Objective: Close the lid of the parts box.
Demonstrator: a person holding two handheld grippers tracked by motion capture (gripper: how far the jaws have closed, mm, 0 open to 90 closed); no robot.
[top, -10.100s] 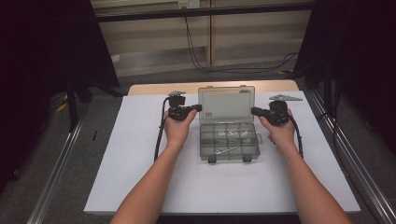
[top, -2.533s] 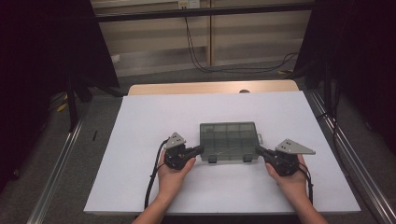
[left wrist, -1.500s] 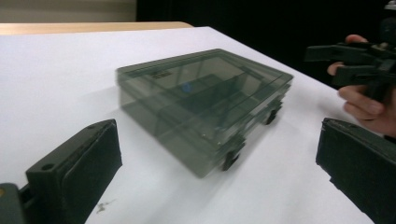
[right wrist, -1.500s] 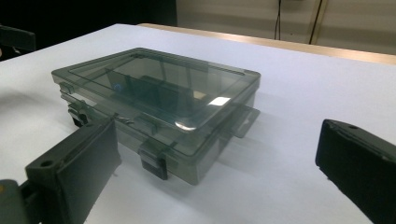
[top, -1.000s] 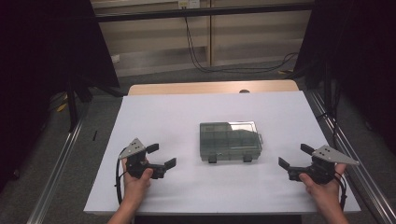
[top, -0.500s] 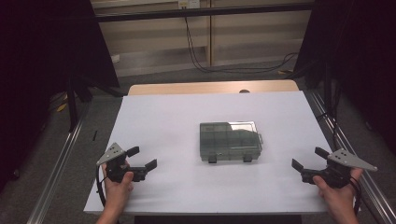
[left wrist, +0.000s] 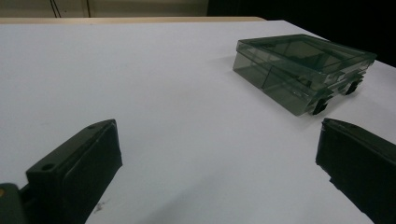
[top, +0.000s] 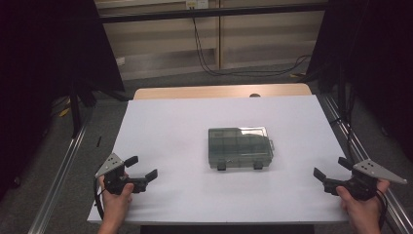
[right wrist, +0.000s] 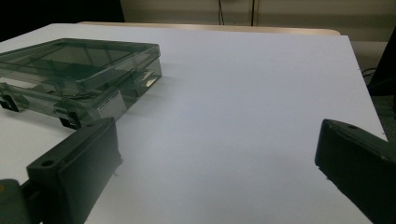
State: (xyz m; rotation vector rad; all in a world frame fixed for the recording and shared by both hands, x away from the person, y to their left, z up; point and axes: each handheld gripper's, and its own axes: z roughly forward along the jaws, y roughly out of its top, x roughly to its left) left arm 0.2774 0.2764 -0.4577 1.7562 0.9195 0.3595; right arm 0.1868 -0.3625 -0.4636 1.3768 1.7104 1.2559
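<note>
A clear smoky plastic organiser box (top: 239, 147) lies in the middle of the white table top (top: 185, 126), lid closed, two black latches on its near side. The same box (left wrist: 303, 70) sits at the upper right in the left gripper view and the box (right wrist: 79, 74) at the upper left in the right gripper view. My left gripper (top: 143, 168) rests near the table's front left corner, open and empty, well left of the box. My right gripper (top: 331, 170) hangs at the front right edge, open and empty, well right of the box.
The white top ends in a wooden strip (top: 219, 91) at the far side. Metal rails (top: 63, 165) run along the left and right of the table. Cables (top: 214, 58) hang behind it. Dark curtains stand on both sides.
The lid of the box, earlier raised, now lies closed. Both hands let go of the box and drew back and outward to the table's front corners, jaws open.
</note>
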